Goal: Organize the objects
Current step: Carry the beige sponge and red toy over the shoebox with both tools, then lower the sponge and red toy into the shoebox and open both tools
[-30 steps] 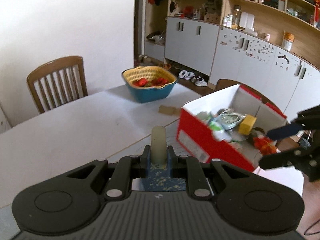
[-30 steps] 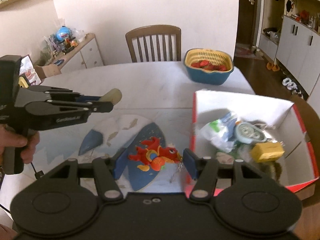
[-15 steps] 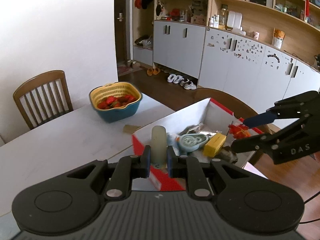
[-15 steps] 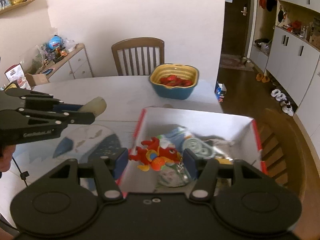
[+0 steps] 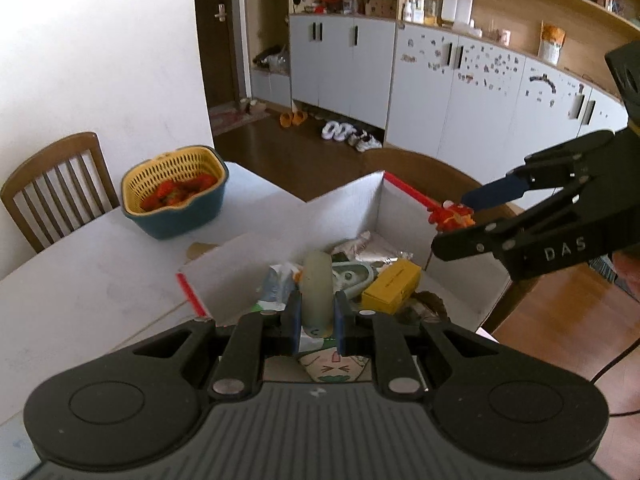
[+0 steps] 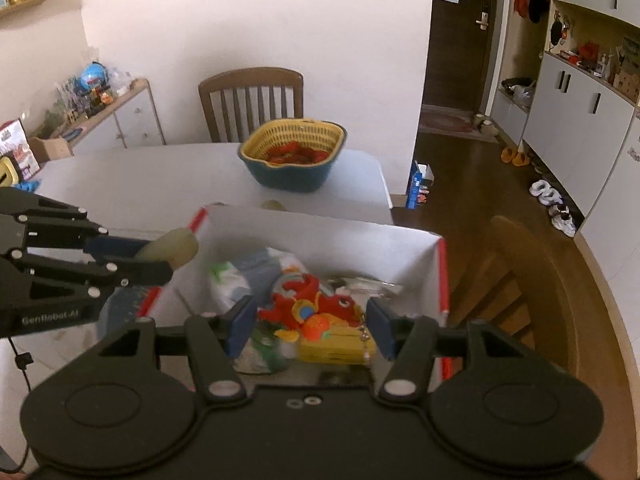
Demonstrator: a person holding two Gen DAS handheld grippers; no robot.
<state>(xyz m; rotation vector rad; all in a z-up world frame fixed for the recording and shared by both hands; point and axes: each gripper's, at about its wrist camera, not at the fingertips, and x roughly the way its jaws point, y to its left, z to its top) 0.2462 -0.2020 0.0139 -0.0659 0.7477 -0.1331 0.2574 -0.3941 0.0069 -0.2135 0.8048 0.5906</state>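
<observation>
A white table (image 6: 132, 184) fills the left half of the right wrist view, with a white cardboard box with red edges (image 6: 320, 240) at centre. Both tools tilt down over the box. The left gripper (image 5: 316, 316), lower centre, is clamped on a pale cream cylinder (image 5: 317, 292); the right gripper (image 6: 306, 320), jaws half apart, pinches a red and orange plush fish toy (image 6: 312, 312)

yellow-and-teal basket (image 6: 294, 160) of red fruit on the white table (image 6: 140, 184), wooden chair (image 6: 251, 100) behind
</observation>
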